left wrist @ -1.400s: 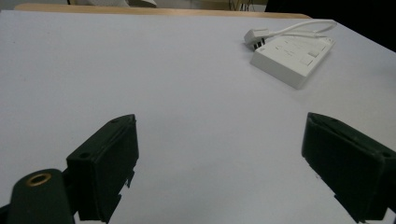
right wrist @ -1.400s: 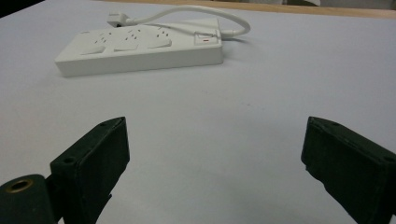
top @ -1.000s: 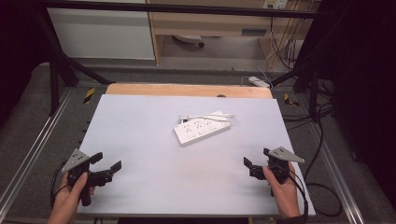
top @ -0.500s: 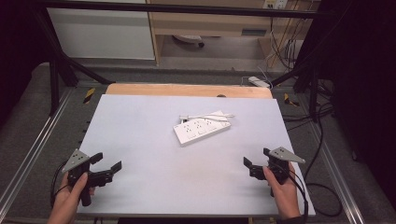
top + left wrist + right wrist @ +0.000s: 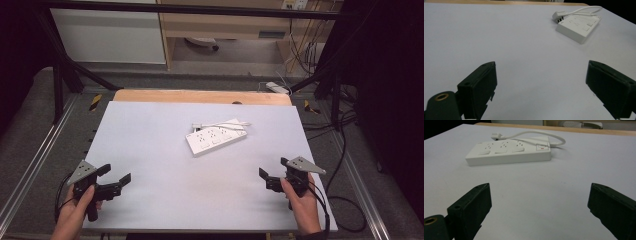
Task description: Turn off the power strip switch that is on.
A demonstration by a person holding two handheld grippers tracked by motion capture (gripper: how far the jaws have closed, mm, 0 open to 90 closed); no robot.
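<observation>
Both grippers (image 5: 116,176) (image 5: 272,174) gape — power strip (image 5: 216,140) well ahead.

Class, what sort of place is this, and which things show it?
Probably a lab recording bench: a white table inside a black frame, loose cables behind, and one power strip laid out.

Counter (image 5: 150,150) had a pale lavender-white top, with a bare wooden strip (image 5: 200,96) along its far edge. Metal rails (image 5: 45,150) ran down both sides. Behind it stood a white cabinet (image 5: 110,35) and a wooden shelf unit (image 5: 225,25). A white adapter (image 5: 277,88) lay on the grey floor (image 5: 210,77); black cables (image 5: 345,200) trailed at right.
</observation>
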